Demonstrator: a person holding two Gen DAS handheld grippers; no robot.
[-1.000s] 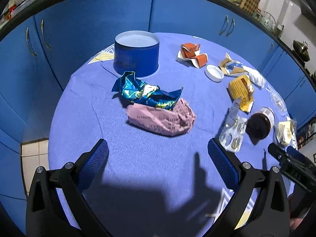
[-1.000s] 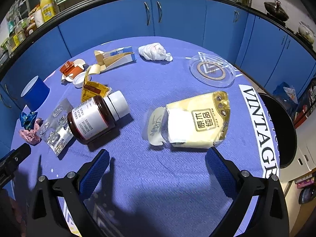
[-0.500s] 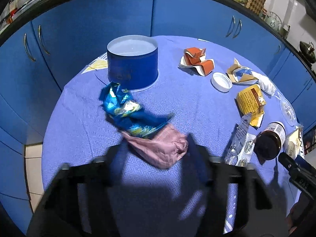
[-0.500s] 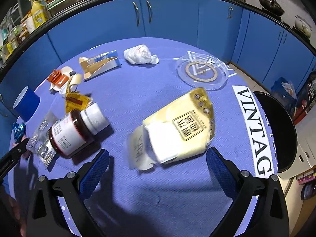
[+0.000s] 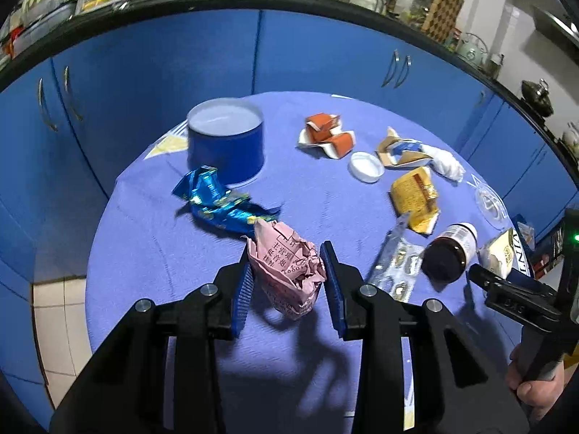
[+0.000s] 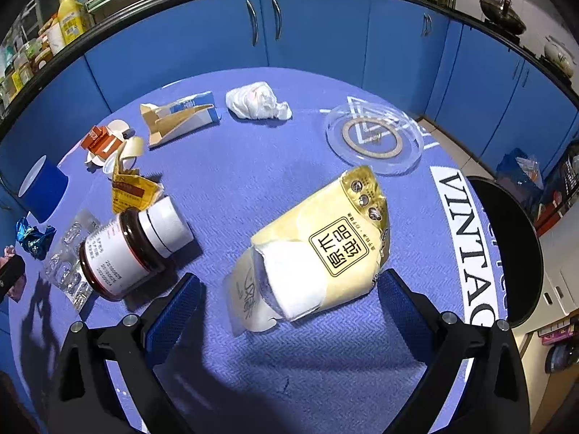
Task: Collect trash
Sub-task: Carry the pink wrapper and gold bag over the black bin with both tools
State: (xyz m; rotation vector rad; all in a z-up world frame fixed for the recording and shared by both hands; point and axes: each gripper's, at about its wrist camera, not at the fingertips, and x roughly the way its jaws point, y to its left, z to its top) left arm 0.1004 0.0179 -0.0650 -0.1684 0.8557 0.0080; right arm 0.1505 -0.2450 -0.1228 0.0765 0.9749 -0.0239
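Note:
My left gripper (image 5: 287, 273) is shut on a crumpled pink wrapper (image 5: 289, 271) and holds it just above the blue tablecloth (image 5: 152, 253). A blue foil wrapper (image 5: 217, 204) lies just beyond it. My right gripper (image 6: 289, 289) is open, its fingers on either side of a yellow food pouch (image 6: 325, 249) that lies flat. A brown pill bottle (image 6: 134, 249) with a white cap lies to the pouch's left, by a blister pack (image 6: 68, 267).
A blue round tin (image 5: 226, 141), orange carton scraps (image 5: 327, 137), a white lid (image 5: 365, 166), a torn box (image 6: 181, 117), a white tissue wad (image 6: 257, 101) and a clear plastic lid (image 6: 374, 139) lie on the table. A black bin (image 6: 506, 253) stands at the right edge.
My left gripper moved forward and closed on the pink wrapper, lifting it. My right gripper moved closer to the yellow pouch, staying open.

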